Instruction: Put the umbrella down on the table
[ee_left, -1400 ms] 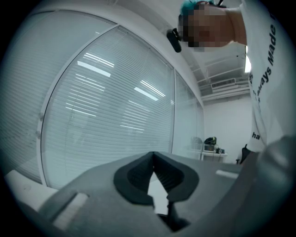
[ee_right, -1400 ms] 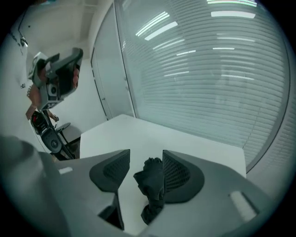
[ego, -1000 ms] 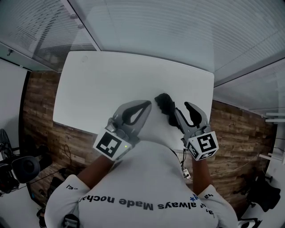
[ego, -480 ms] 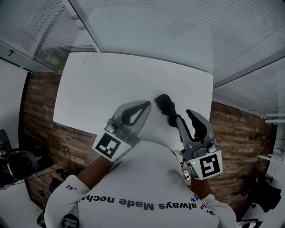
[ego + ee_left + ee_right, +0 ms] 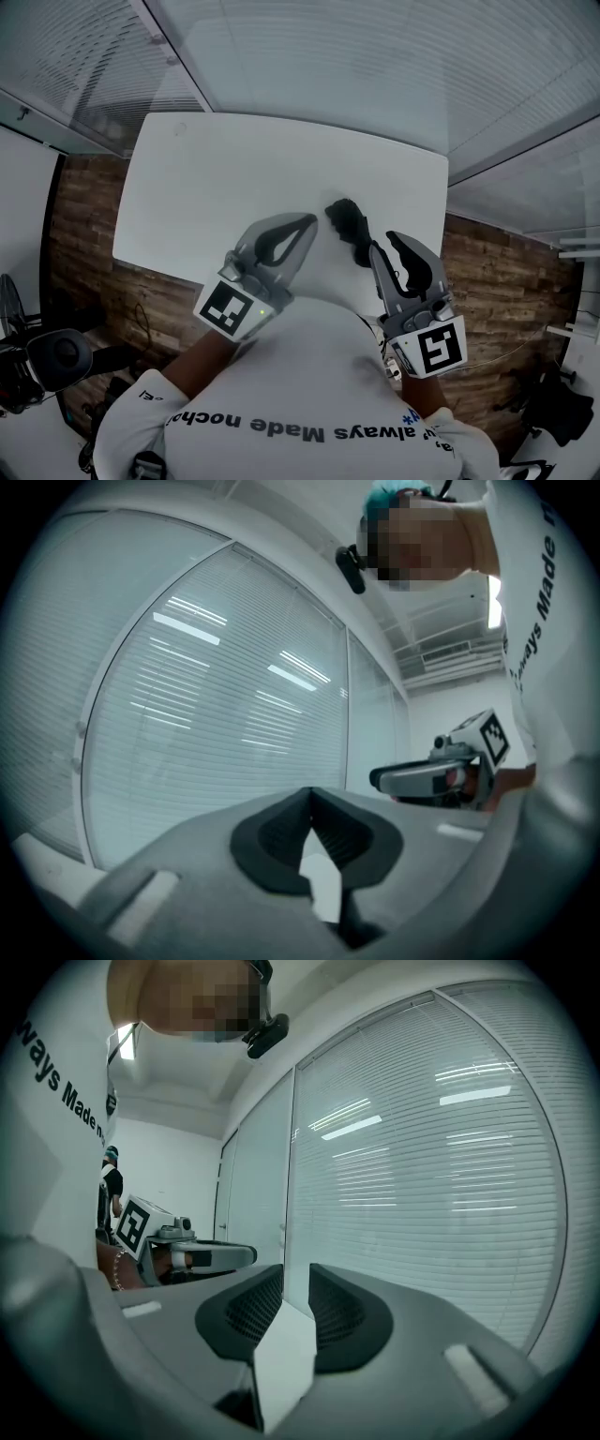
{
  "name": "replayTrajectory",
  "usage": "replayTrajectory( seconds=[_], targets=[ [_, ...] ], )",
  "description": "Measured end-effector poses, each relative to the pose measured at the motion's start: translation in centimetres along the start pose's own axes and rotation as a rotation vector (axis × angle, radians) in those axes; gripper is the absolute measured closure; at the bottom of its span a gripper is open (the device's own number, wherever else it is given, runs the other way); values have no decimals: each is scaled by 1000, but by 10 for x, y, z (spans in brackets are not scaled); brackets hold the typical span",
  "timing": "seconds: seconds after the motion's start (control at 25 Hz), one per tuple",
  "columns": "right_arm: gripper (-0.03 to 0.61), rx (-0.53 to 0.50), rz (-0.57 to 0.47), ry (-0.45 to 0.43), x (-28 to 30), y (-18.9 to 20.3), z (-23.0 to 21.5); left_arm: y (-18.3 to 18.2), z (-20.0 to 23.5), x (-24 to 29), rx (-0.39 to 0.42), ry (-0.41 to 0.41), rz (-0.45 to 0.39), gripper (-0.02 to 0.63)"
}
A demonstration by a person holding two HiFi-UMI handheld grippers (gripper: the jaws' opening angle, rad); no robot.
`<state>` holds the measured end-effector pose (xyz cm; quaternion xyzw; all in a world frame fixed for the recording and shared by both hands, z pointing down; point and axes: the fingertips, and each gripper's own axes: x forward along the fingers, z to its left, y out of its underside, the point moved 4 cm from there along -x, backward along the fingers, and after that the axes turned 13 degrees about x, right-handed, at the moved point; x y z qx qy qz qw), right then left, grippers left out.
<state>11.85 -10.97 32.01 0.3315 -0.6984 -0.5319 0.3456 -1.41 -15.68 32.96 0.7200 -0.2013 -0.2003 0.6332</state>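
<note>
Black folded umbrella (image 5: 349,229) lies on white desk (image 5: 234,169), centre-right of head view, free of both grippers. Left gripper (image 5: 312,221) at umbrella's left, fingers together, empty. Right gripper (image 5: 386,242) just right of umbrella, fingers closed, nothing between them.

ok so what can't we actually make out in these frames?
- Umbrella: shows in the head view only, small and dark, no detail. Its near end merges with the right gripper outline.
- Umbrella in the gripper views: out of frame, both show only window blinds.
- Table near edge: in the head view, covered by the person's shirt and the left gripper.
</note>
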Motion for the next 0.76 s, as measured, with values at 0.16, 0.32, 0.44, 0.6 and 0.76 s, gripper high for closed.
replayTrajectory(
  seconds=[0.16, 0.32, 0.44, 0.6, 0.76],
  targets=[
    [489, 2, 4, 1, 3, 2, 0, 2, 2, -1, 0, -1, 2, 611],
    [489, -1, 5, -1, 6, 2, 0, 3, 3, -1, 1, -2, -1, 611],
    [491, 0, 3, -1, 7, 1, -1, 3, 4, -1, -2, -5, 0, 611],
    [491, 3, 4, 0, 7, 0, -4, 3, 5, 0, -5, -6, 6, 611],
    [491, 6, 7, 5, 11, 1, -6, 5, 10, 2, -6, -8, 4, 611]
  ],
)
